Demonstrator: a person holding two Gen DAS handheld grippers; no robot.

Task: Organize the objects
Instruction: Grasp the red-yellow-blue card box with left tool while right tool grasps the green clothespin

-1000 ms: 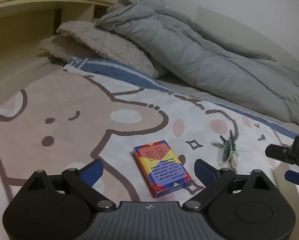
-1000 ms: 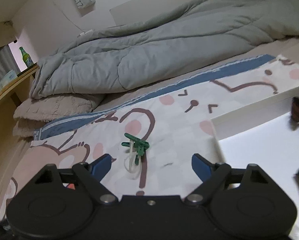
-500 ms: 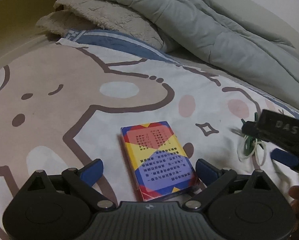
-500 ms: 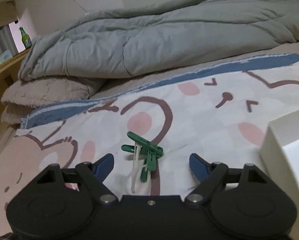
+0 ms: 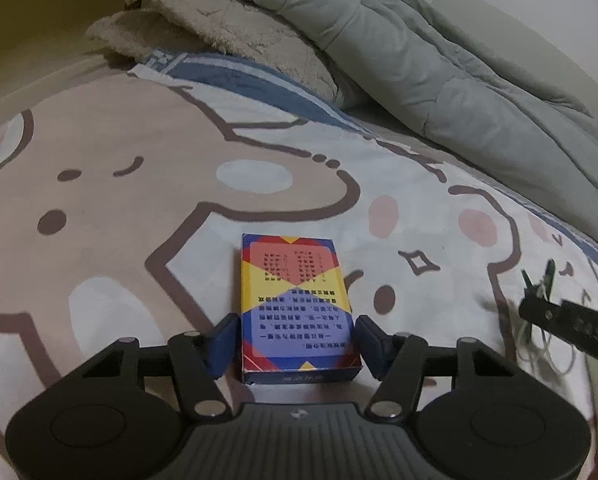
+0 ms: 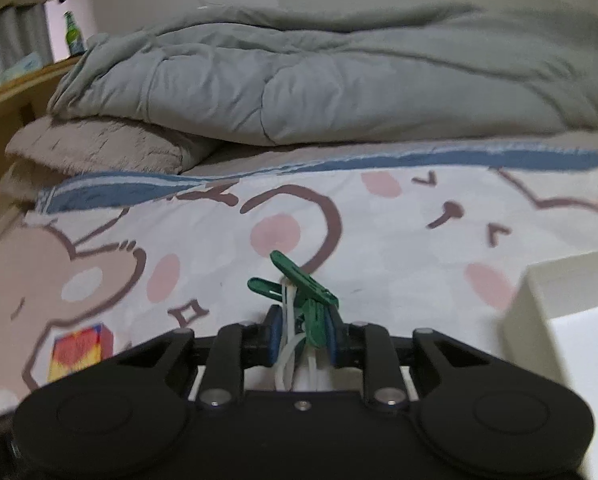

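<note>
Left gripper (image 5: 295,339) clenched on colourful box (image 5: 295,304), earlier wide open. Right gripper (image 6: 302,338) now pinches green clips (image 6: 305,294), white box (image 6: 559,316) at 3 o'clock.

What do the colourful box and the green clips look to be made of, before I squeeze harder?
Colourful box: likely printed cardboard, slightly glossy, with sharp folded edges and a scuffed corner.
Green clips: apparently hard moulded plastic, smooth, uniform colour; the white loops running through them look like thin plastic or cord, too blurred to say which.
</note>
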